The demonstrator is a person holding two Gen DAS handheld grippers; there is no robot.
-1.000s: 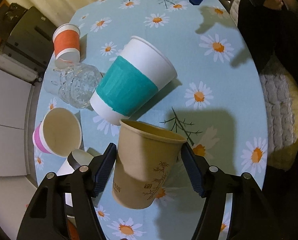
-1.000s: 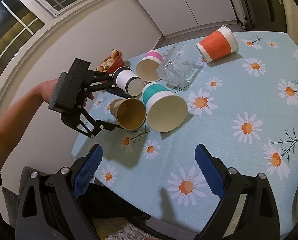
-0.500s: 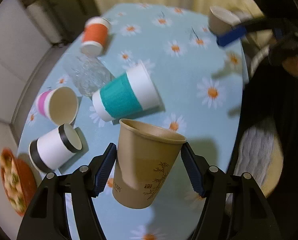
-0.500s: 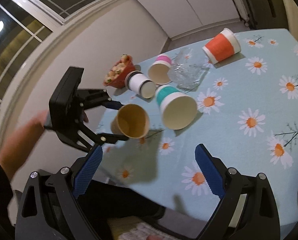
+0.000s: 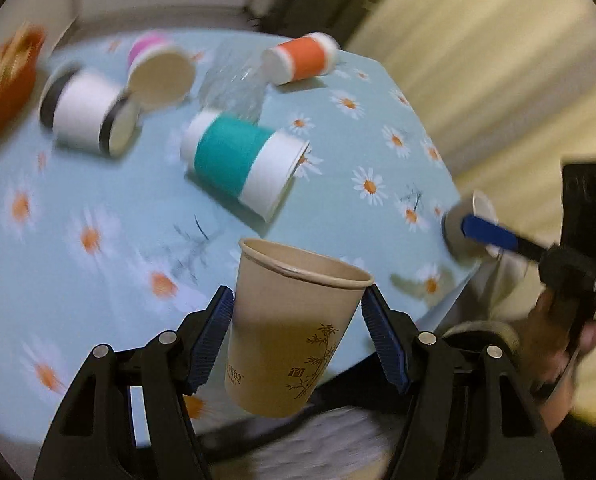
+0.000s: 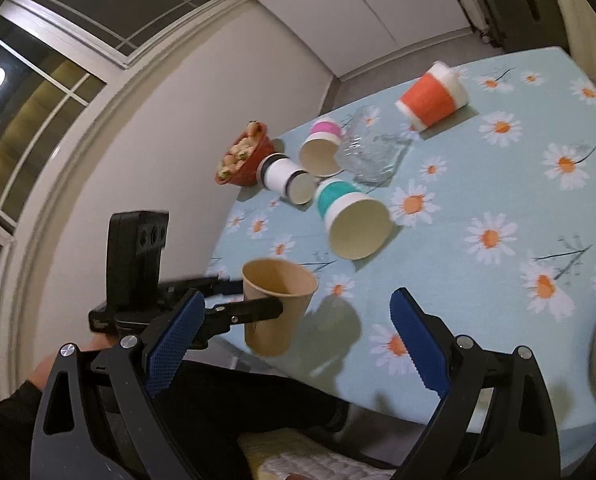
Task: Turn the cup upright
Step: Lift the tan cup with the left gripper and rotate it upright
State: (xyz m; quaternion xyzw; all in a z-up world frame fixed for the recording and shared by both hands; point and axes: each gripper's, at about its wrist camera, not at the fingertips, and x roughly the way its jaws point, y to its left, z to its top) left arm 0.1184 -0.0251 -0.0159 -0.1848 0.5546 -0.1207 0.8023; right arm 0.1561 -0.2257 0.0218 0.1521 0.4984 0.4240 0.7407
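Tan cup [image 5: 294,328] clenched mouth-up, a little tilted, in the left claw [image 5: 296,334], held in the air above the near edge of the daisy worktop [image 5: 98,208]. Beyond the cup on the worktop, on their sides: teal cup [image 5: 242,164] nearest, then black-banded cup [image 5: 88,114], pink cup [image 5: 160,74] and orange cup [image 5: 300,58], with clear glass [image 5: 234,88] among them and red bowl [image 6: 244,158] at the far corner. Right claw [image 6: 292,344] released and empty, to the right of the cup.
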